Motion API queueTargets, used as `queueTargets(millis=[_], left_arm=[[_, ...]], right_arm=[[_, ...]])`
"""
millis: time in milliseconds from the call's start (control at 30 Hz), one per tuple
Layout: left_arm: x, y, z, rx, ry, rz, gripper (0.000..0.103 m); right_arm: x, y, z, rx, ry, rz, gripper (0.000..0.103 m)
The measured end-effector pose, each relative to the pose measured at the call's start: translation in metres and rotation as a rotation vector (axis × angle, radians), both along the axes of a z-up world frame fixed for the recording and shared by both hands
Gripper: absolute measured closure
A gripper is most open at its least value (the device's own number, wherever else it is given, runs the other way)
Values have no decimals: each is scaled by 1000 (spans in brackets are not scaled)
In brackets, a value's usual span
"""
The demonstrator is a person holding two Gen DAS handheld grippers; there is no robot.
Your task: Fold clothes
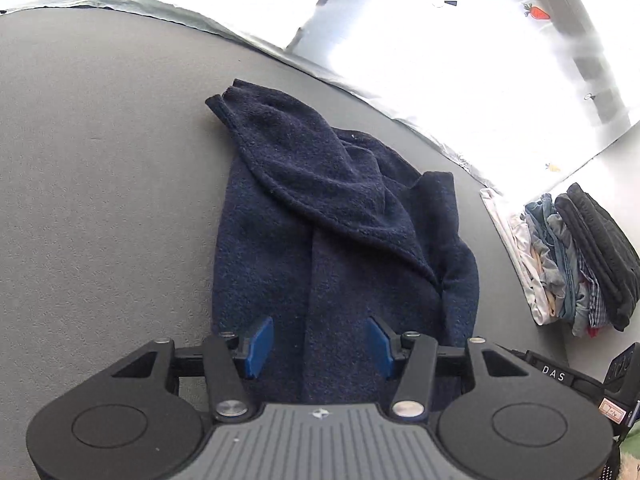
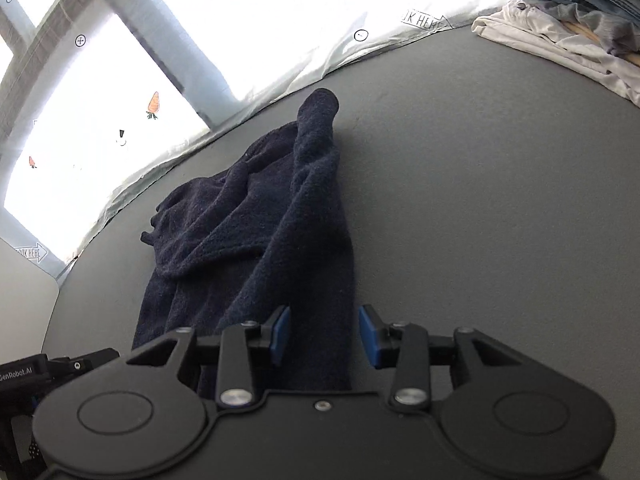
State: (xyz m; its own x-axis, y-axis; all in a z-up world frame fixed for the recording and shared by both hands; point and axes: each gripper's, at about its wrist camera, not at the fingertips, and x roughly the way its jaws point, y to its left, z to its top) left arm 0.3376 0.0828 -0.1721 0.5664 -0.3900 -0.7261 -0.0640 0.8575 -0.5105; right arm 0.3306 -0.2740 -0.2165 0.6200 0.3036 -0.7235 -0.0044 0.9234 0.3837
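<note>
A dark navy fleece garment (image 1: pixel 320 208) lies partly folded on the grey table (image 1: pixel 100 160), one flap laid slantwise over its body. My left gripper (image 1: pixel 320 340) hovers over the garment's near end, open, its blue pads (image 1: pixel 260 344) apart and pressing on nothing. In the right wrist view the same garment (image 2: pixel 260 232) stretches away, with a narrow sleeve end (image 2: pixel 320 108) at the far side. My right gripper (image 2: pixel 325 330) is open over the garment's near right edge, and the cloth lies below the gap between its pads (image 2: pixel 368 336).
A stack of folded clothes (image 1: pixel 580 260) sits at the table's right side and shows again as a pile (image 2: pixel 580 20) in the right wrist view. A white sheet with carrot prints (image 2: pixel 154 104) hangs behind the table. The other gripper's body (image 1: pixel 560 376) shows at lower right.
</note>
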Motion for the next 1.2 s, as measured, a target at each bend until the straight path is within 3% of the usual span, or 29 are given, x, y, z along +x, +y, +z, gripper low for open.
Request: queueTargets(millis=[100,200,267,367,400,500,600,767,833,867,1033,1200], left_arm=[[22,17,-4,1,1,49,48],[52,28,-8,21,-6,76,43],[72,32,-12,36,-8,83,41],[102,38,-18,55,-4,97,41],[113,40,-20,59,1,106,41],[141,45,-26,69,1,117,40],[164,46,-31,92,-12,115,38],[187,41,-45,104,-20,139,40],[188,37,-49,119,-36,130,62],[188,35,-51,132,-39,119,94],[178,30,-33,193,-112,110,96],[166,30,26,191,-296,120,96]], right_arm=[[20,23,-9,-139,9,106,59],[28,25,-20,-149,56,150,40],[33,29,-24,-114,55,231,0],[30,64,-31,-331,9,389,0],[29,67,-31,-351,-17,407,0],[34,53,-33,-241,-3,349,0],[28,59,-35,-288,-41,367,0],[27,58,-34,-284,-60,359,0],[26,57,-34,-282,-72,356,0],[26,57,-35,-281,-79,355,0],[26,59,-34,-283,-80,355,0],[25,58,-34,-281,-86,353,0]])
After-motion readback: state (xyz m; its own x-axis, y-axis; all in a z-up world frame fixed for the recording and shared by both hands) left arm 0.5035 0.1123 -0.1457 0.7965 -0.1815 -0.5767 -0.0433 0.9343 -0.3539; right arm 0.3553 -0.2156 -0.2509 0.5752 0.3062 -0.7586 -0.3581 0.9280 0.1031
